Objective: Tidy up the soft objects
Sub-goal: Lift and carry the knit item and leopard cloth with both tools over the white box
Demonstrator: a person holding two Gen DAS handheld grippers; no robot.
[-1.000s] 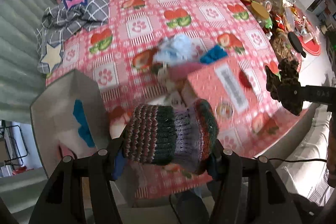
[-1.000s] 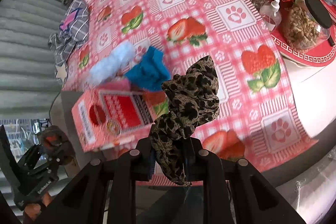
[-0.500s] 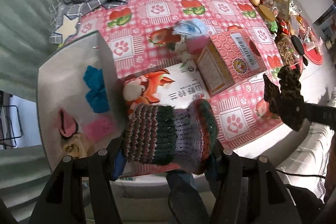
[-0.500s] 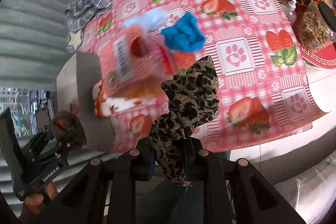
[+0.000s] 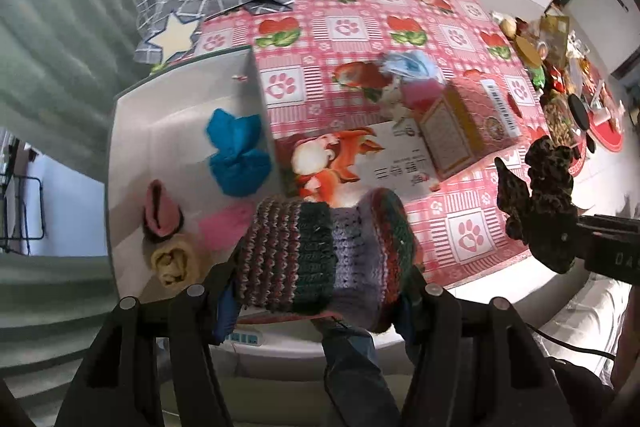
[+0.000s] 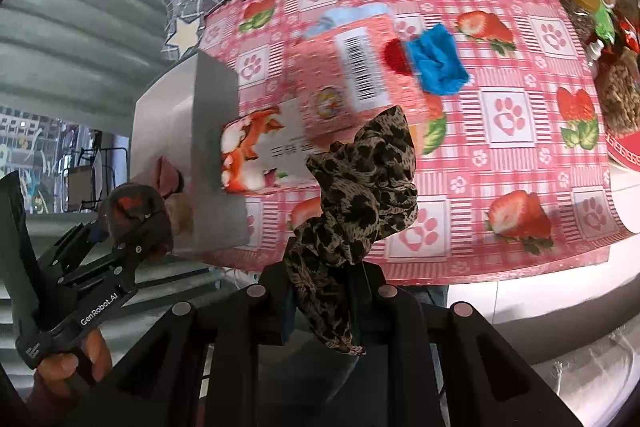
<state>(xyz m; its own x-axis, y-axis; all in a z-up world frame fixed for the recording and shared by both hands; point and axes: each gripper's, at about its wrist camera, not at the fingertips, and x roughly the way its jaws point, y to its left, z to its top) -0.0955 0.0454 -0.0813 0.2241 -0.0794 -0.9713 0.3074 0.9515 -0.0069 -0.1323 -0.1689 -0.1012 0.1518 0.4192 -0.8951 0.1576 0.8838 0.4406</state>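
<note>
Two hand-held grippers over strawberry tablecloth (image 5: 400,11) — left (image 5: 320,291) clamping knit roll (image 5: 324,251), right (image 6: 326,297) clamping leopard scrunchie (image 6: 360,195).

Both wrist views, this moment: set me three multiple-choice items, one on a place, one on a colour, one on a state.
1. Where does the blue cloth bundle seen from the left wrist lie?
A. inside the white bin
B. on the pink carton
C. on the plaid cloth

2. What pattern has the scrunchie in the right tool?
A. plain blue
B. leopard print
C. pink check

3. What is the left tool doing?
A. hanging open
B. shut on the striped knitted piece
C. resting on the table

Answers:
1 A: it sits on the white bin floor beside the pink and yellow pieces.
2 B: brown with dark spots.
3 B: the striped knitted piece is clamped between its fingers.
</note>
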